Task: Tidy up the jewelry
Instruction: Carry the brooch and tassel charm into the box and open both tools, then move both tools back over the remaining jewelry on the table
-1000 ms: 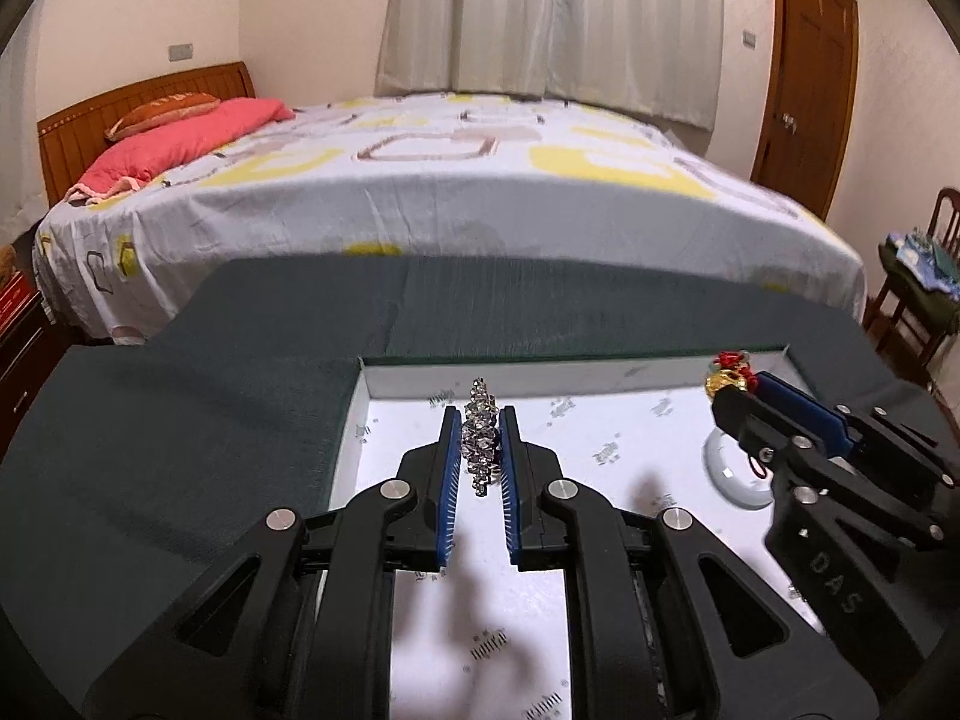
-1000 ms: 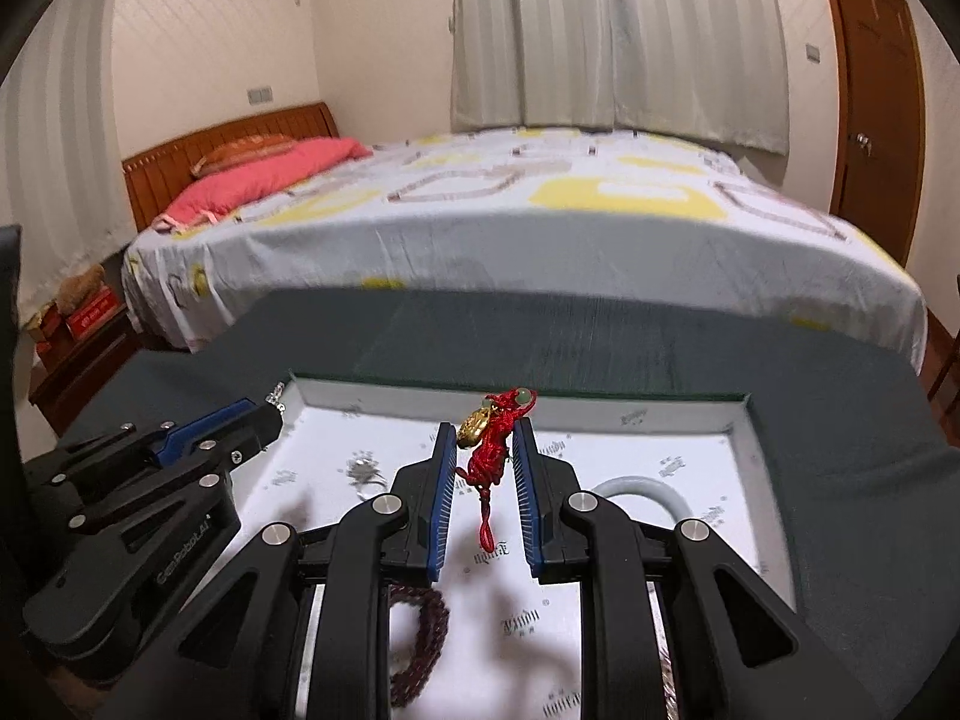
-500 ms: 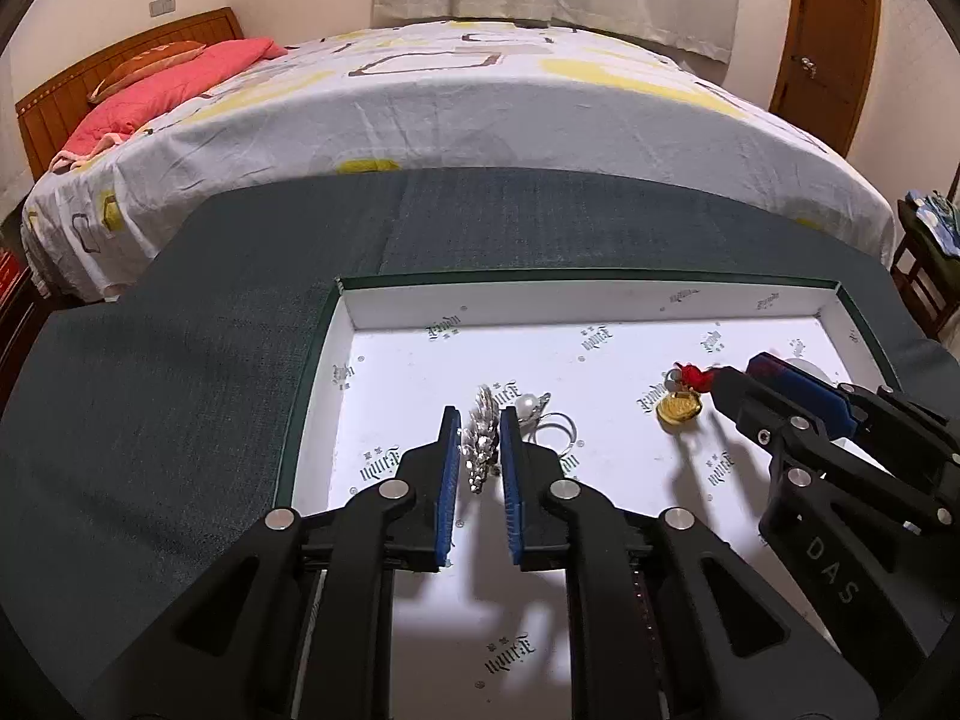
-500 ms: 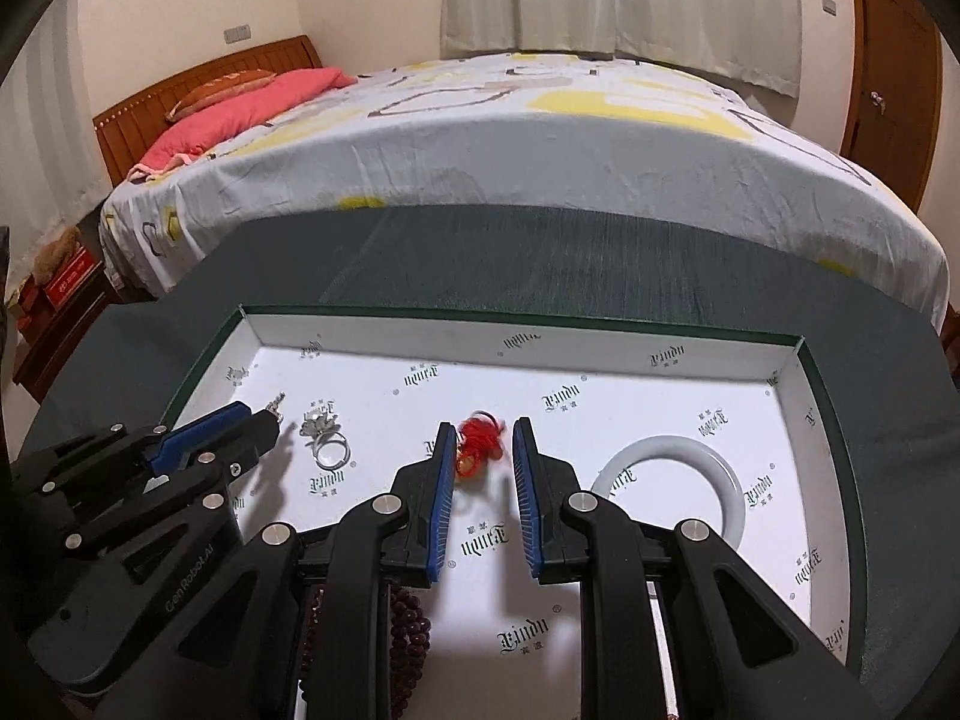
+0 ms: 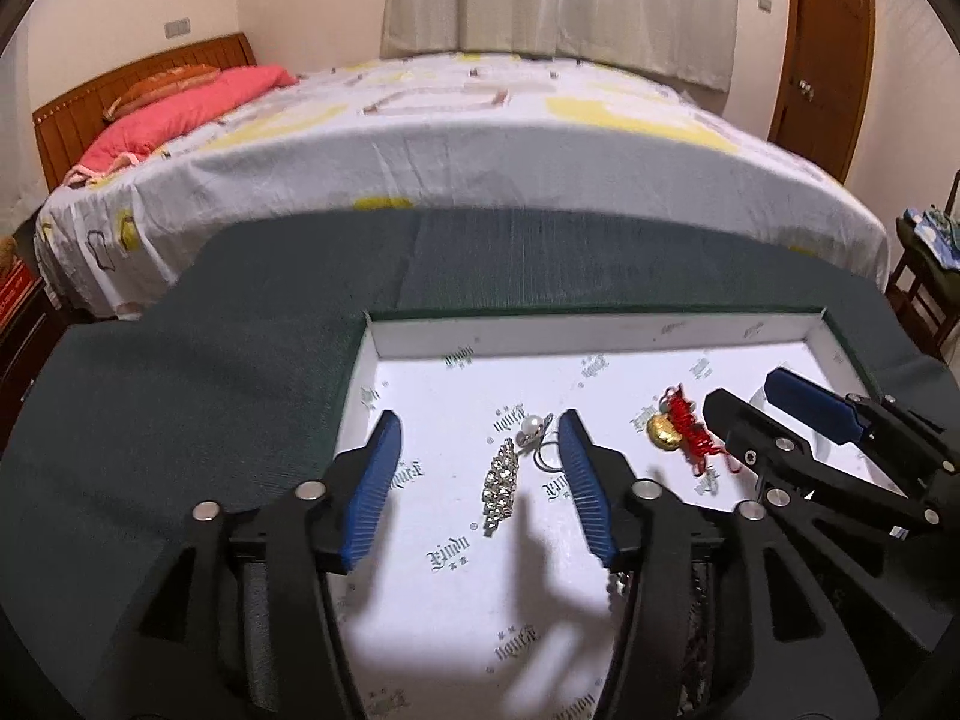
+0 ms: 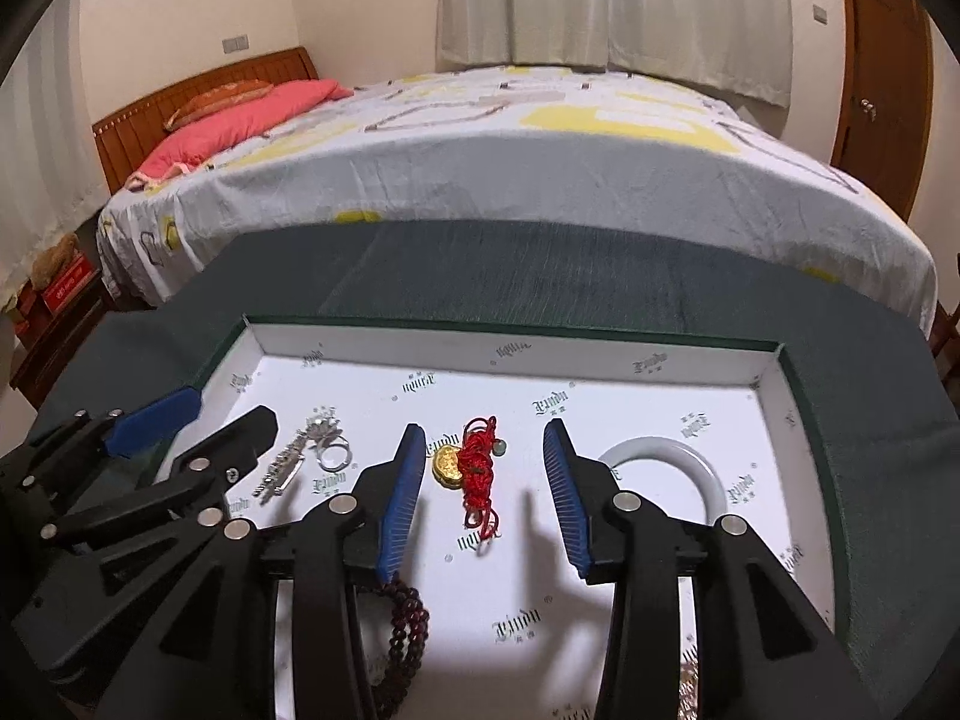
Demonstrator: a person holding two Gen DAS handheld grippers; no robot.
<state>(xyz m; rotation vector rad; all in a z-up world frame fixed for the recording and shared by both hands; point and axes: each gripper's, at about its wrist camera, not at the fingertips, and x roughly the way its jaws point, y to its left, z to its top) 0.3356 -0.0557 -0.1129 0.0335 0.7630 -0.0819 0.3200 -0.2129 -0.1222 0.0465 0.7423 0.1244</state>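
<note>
Brooch: the sparkly silver brooch lies flat on the tray floor, its long axis running roughly away from the left camera, between the two blue pads and touching neither.
Ring: a silver ring with a pearl lies just beyond the brooch's far end, close to the right pad of the left tongs.
Charm: the gold charm with its red knotted cord lies in the tray's middle, the cord stretched lengthwise toward the right camera, the gold piece to its left.
Left tongs: the left tongs are spread wide, empty, hanging low over the brooch and pointed toward the tray's far wall.
Right tongs: the right tongs are likewise spread wide and empty, straddling the charm without touching it.
Tray: a shallow white-lined tray with a dark green rim sits on the green tabletop; it also holds a white bangle on the right and dark red beads at the near edge.
Background: a bed stands beyond the tabletop.
</note>
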